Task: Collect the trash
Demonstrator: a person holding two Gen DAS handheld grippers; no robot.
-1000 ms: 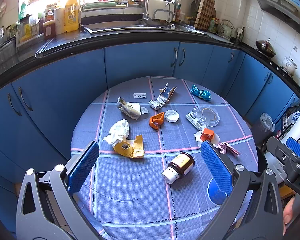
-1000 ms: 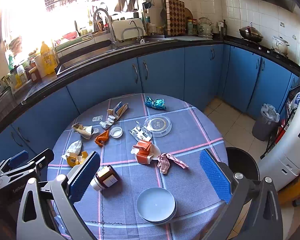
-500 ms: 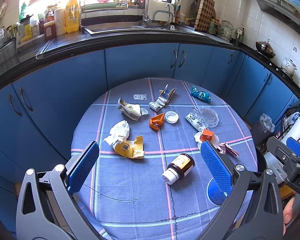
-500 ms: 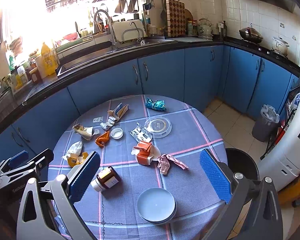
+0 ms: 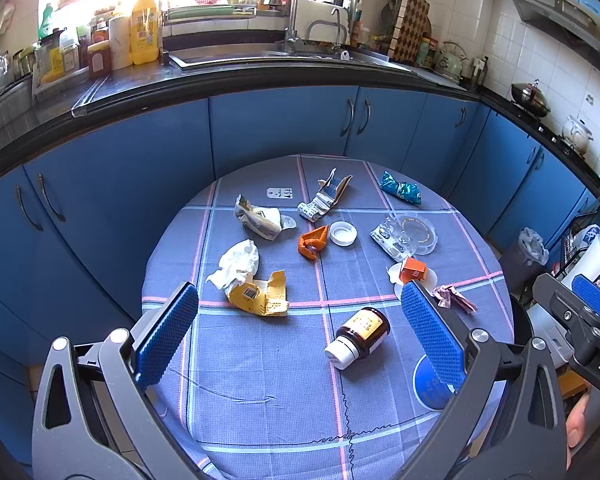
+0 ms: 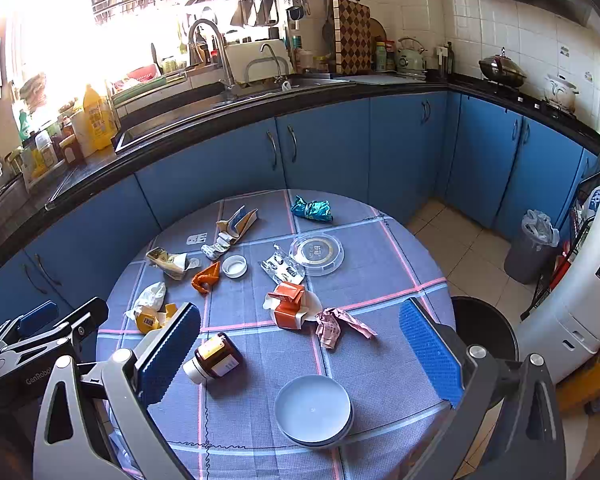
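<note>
Nothing collected yet, as far as visible: both tongs hang above the near edge of the round table (image 6: 380, 248) w/ jaws spread wide and nothing between the pads. Left tongs (image 5: 300, 334) and right tongs (image 6: 300, 350) touch no item. All trash is lying loose on the checked cloth: brown jar (image 6: 216, 358) on its side w/ white cap, near the front; yellow torn packet (image 5: 260, 294) touching a crumpled white tissue (image 5: 238, 262); orange scrap (image 5: 312, 242) just beside a white lid (image 5: 343, 233); crumpled wrapper (image 5: 258, 218) and torn carton piece (image 5: 326, 196) further back; teal foil wrapper (image 6: 312, 209) near the far rim; clear round lid (image 6: 317, 254) w/ a clear blister pack (image 6: 282, 266) at its edge; orange carton (image 6: 288, 306) sitting on a white disc; pink crumpled paper (image 6: 334, 324) just beside it. Stacked white plates (image 6: 314, 412) at the near edge are prob. not trash. Black bin (image 6: 484, 330) stands on the floor just past the right side of the table, mouth open, interior dark so contents can't be judged; a second grey bin (image 6: 534, 246) w/ bag liner is further off by the cabinets. My read: task is at the very start, approx. ten pieces left. Jar and pink paper sit closest to the tongs, so either looks like a sensible first pick.
</note>
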